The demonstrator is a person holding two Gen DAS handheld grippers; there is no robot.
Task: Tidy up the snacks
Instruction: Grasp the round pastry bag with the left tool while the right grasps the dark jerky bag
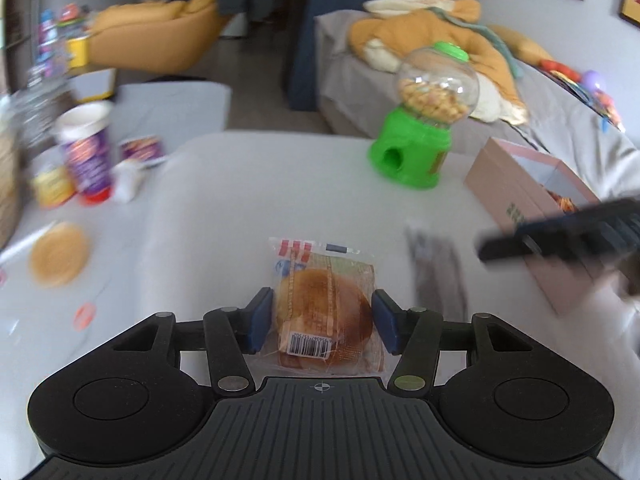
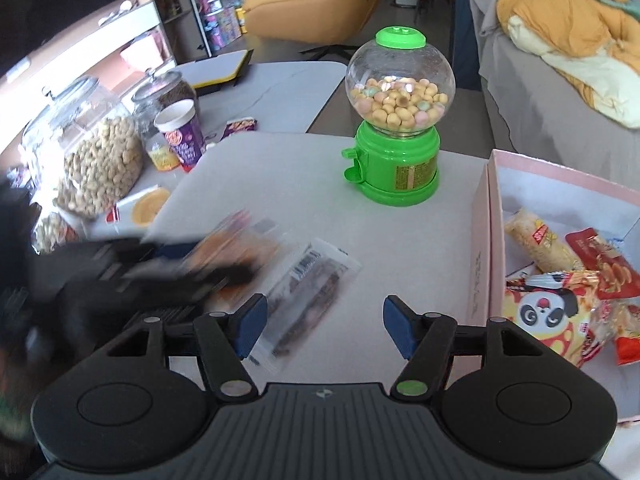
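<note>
White tabletop (image 1: 240, 208) fills the middle of both views, with a sofa and orange bedding behind. Low in the centre of the left wrist view, the left gripper (image 1: 322, 322) straddles a wrapped bun (image 1: 324, 308); its blue pads stand just beside the wrapper, and I cannot tell whether they press it. If they close off-centre, the slippery film could slide out or the bun get squashed. The right gripper (image 2: 324, 326) stands part open over bare table with nothing between its jaws; a clear packet of dark snack (image 2: 308, 296) lies partly under its left finger. At right, the pink box (image 2: 482, 240) already holds packets. The green candy dispenser (image 2: 396, 120) stands nearby, and a careless sweep could topple it.
</note>
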